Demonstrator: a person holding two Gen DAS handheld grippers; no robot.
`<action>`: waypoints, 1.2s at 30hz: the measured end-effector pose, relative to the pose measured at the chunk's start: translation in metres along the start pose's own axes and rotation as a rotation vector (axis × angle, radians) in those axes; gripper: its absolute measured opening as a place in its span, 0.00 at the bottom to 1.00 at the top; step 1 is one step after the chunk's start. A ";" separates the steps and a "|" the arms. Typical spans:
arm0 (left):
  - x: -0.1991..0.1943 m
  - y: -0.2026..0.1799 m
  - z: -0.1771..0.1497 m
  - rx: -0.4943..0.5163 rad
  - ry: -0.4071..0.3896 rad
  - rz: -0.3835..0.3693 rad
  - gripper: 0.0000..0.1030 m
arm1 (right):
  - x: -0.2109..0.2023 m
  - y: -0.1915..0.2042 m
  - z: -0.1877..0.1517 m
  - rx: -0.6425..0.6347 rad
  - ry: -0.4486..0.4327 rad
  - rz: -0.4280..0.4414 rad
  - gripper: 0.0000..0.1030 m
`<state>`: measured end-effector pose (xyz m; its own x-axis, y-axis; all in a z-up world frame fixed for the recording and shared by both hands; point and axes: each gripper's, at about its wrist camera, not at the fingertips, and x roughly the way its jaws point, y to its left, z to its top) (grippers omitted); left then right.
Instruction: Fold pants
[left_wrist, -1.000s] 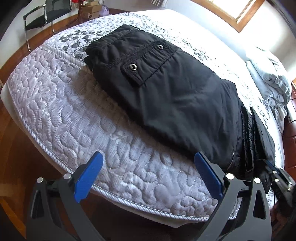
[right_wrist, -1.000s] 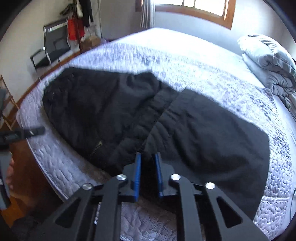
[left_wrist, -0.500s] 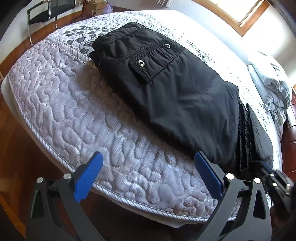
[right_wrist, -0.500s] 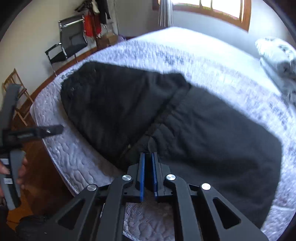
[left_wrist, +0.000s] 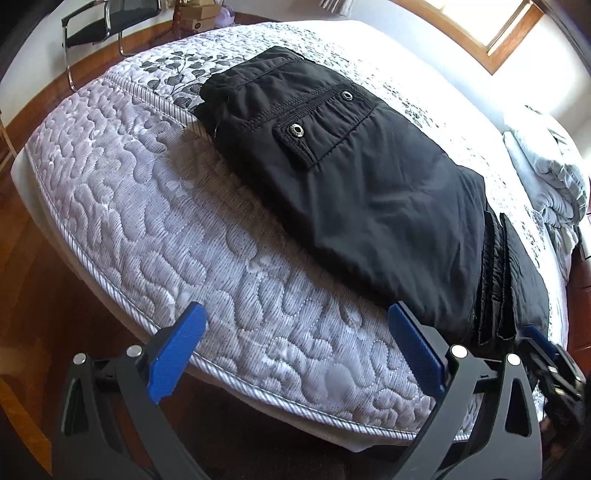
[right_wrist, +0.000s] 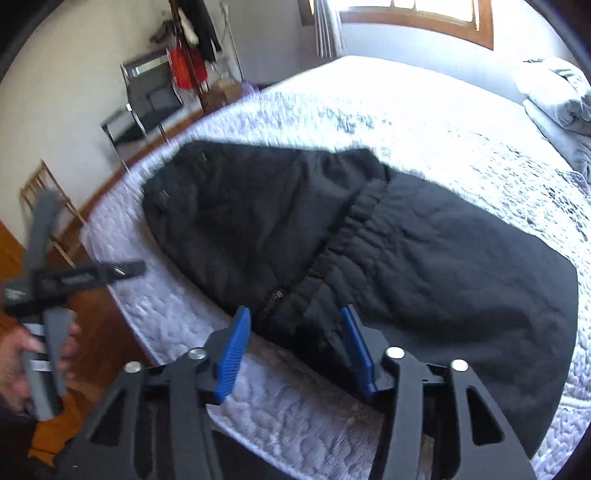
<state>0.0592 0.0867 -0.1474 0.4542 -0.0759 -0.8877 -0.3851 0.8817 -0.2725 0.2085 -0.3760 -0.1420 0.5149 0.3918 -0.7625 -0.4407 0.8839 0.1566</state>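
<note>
I count one black pants (left_wrist: 369, 192), folded on mattress (left_wrist: 155, 221). Two grippers: left gripper (left_wrist: 295, 350) wide open, empty, hovering off mattress edge; right gripper (right_wrist: 295, 339) open, holding nothing, at waistband.

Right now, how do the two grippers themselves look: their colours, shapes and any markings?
Both are alike. The left gripper and the right gripper have black, angular linkage arms with triangular cut-outs and silver round pivot pins. Their jaws carry flat blue ribbed pads. No cables or sleeves show. A bare hand holds the left one; its lettering is too blurred to read.
</note>
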 end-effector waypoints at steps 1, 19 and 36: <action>0.000 0.000 0.002 -0.003 0.002 0.000 0.96 | -0.008 -0.001 0.000 0.011 -0.015 0.014 0.52; 0.025 0.083 0.062 -0.427 -0.036 -0.301 0.95 | -0.075 -0.139 -0.028 0.370 -0.118 -0.169 0.67; 0.081 0.054 0.086 -0.539 0.016 -0.505 0.94 | -0.053 -0.131 -0.020 0.318 -0.074 -0.194 0.67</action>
<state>0.1447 0.1684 -0.2023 0.6705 -0.4225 -0.6098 -0.4751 0.3868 -0.7904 0.2245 -0.5175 -0.1346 0.6234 0.2164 -0.7514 -0.0858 0.9741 0.2093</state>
